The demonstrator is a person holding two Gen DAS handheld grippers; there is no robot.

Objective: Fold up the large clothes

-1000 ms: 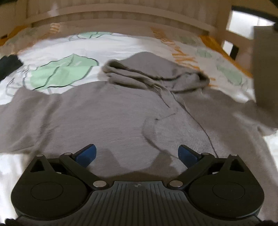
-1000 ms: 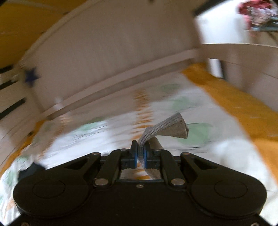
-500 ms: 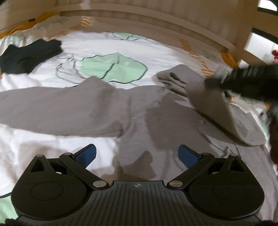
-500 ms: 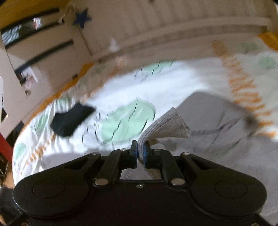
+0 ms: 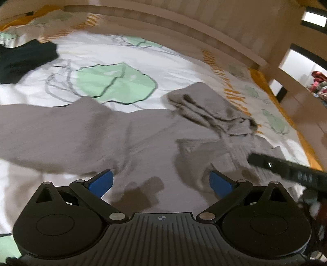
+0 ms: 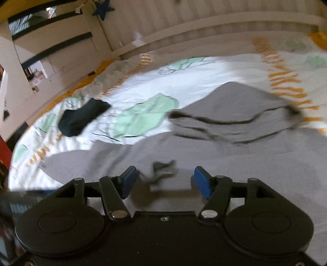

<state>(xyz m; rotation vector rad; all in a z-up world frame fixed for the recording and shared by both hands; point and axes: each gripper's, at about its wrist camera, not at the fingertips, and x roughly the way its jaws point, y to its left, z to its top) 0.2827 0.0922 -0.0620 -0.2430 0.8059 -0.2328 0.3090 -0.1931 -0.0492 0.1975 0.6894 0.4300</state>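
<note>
the hoodie (image 5: 143, 139) lies face up across the bed (image 5: 102, 57), spread flat so it can be folded; its hood (image 5: 208, 110) is bunched toward the headboard (image 5: 184, 20), and one sleeve (image 5: 51, 131) stretches out to the left, not yet turned in; the other sleeve (image 5: 194, 151) seems to lie folded over the chest, its ribbed cuff just ahead of the left gripper (image 5: 161, 180); that would be the first fold made, though blur makes it hard to be sure; the left gripper hangs low over the body of the garment with its jaws spread wide and nothing between them, i'd say waiting its turn at the left sleeve; the right gripper (image 6: 163, 180) is also splayed apart and empty, hovering over the grey cloth, with a small blurred tuft just ahead of it; a dark sock (image 6: 81, 116) sits well apart near the bed's far corner; a blue star (image 6: 103, 8) hangs on the wall behind; no brand or label shows on the hoodie; pale marks on the right gripper's body in the left view are too blurred to read
</note>
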